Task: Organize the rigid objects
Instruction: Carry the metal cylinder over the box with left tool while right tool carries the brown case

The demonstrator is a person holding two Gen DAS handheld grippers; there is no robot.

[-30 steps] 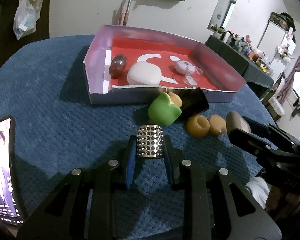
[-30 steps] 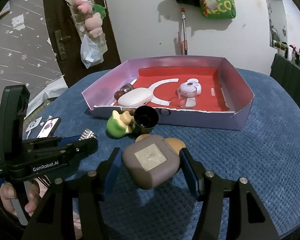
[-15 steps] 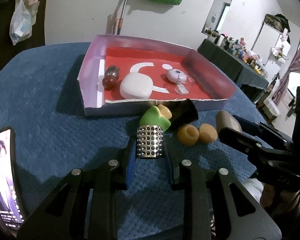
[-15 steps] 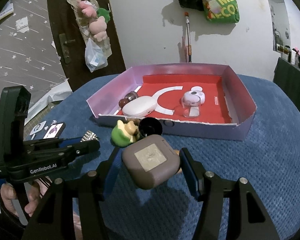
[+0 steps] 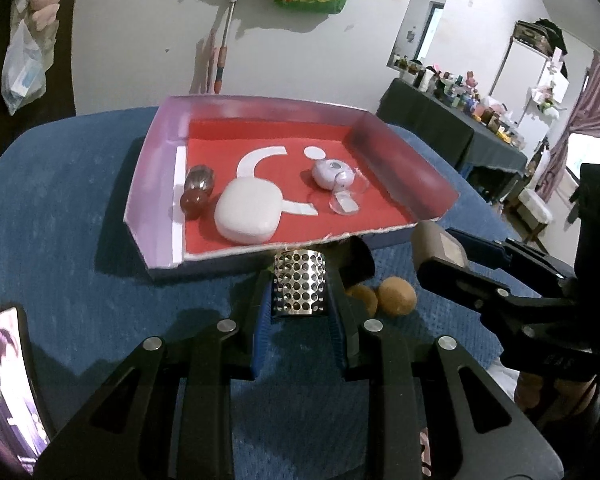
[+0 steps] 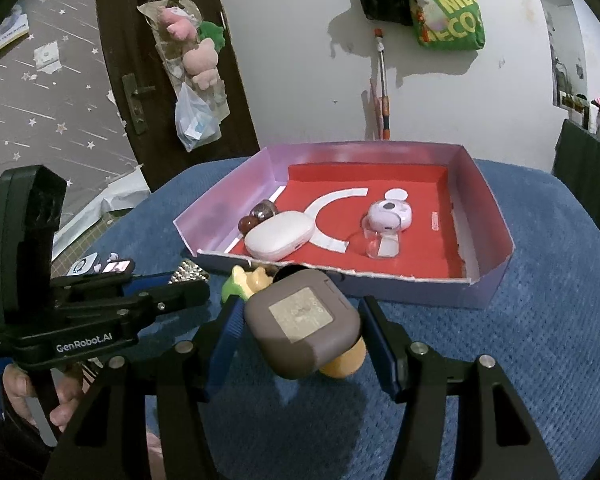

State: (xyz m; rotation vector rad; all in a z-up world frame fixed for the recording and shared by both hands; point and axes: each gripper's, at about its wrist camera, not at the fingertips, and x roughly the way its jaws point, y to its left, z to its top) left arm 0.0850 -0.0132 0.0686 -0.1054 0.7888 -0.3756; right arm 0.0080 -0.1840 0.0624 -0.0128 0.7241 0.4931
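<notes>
Left wrist view shows the left hand-held gripper clamped on a perforated metal cylinder, held upright just short of the near wall of the purple box; right wrist view shows the right hand-held gripper squeezing a brown rounded case, tilted and lifted above the blue desk; both loads sit between blue pads, so each grip looks firm. Beyond the cylinder, at twelve o'clock, the box's red floor already carries a white case, two dark red balls at ten o'clock, and a lilac round gadget with a clear cup at one o'clock. Outside the box, at two o'clock from the left fingers, lie two tan balls and a black cup; a green toy rests by the box wall. The step in hand seems to be carrying both items to the box; next, each must clear the wall, then be lowered onto bare red floor, probably the right half, before the fingers part.
</notes>
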